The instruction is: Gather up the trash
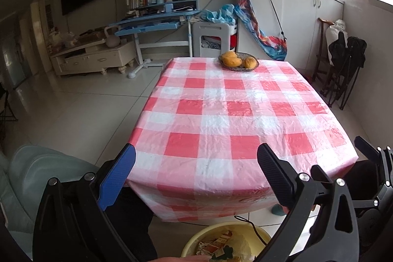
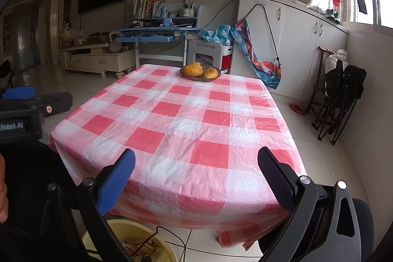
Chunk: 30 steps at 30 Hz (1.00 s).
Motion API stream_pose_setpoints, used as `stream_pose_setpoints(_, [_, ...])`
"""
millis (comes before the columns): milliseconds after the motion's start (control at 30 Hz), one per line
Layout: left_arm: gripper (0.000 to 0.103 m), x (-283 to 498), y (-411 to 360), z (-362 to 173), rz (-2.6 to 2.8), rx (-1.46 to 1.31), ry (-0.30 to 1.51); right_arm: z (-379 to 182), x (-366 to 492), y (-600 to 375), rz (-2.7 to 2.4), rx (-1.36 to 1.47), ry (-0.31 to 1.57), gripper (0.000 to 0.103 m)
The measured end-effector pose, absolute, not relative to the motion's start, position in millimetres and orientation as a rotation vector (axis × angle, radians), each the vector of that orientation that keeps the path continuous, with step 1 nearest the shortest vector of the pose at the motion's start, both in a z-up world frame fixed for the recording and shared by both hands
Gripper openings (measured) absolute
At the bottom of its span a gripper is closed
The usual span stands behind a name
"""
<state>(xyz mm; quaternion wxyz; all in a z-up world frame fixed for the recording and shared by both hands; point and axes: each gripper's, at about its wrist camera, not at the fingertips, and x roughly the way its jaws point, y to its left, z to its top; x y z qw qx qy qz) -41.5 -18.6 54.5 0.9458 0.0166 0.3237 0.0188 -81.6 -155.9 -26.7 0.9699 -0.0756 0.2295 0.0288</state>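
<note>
A yellow basin (image 1: 196,241) on the floor below the table's near edge holds wrappers and paper scraps (image 1: 218,247); it also shows in the right wrist view (image 2: 137,235). My left gripper (image 1: 196,154) is open and empty, held above the near edge of the table (image 1: 221,114) with its red-and-white checked cloth. My right gripper (image 2: 196,154) is open and empty, also over the near edge of the table (image 2: 186,124). The right gripper shows at the right edge of the left wrist view (image 1: 375,163). No loose trash shows on the cloth.
A woven basket of mangoes (image 1: 239,62) sits at the table's far end, also in the right wrist view (image 2: 200,72). A black cable (image 2: 172,235) runs over the basin. Folded black chairs (image 2: 339,100) lean on the right wall. A blue desk (image 1: 152,23) stands behind.
</note>
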Motion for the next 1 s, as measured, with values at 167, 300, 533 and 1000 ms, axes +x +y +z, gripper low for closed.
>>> stream_pose_setpoints(167, [0.096,-39.2,-25.1,57.0,0.025,0.041,0.663,-25.7,-79.6,-154.2,0.076,-0.147,0.467,0.095])
stream_pose_setpoints(300, [0.096,-38.9,-27.8,56.3,0.02,0.045,0.668,-24.7,-79.4,-154.0,0.079,-0.14,0.467,0.095])
stream_pose_setpoints(533, [0.096,-39.3,-28.4,56.3,0.02,0.045,0.666,-24.9,-79.0,-152.7,0.085,-0.141,0.471,0.095])
stream_pose_setpoints(1000, [0.096,-41.8,-27.5,60.4,0.025,0.048,0.668,-26.7,-78.6,-150.3,0.092,-0.14,0.476,0.095])
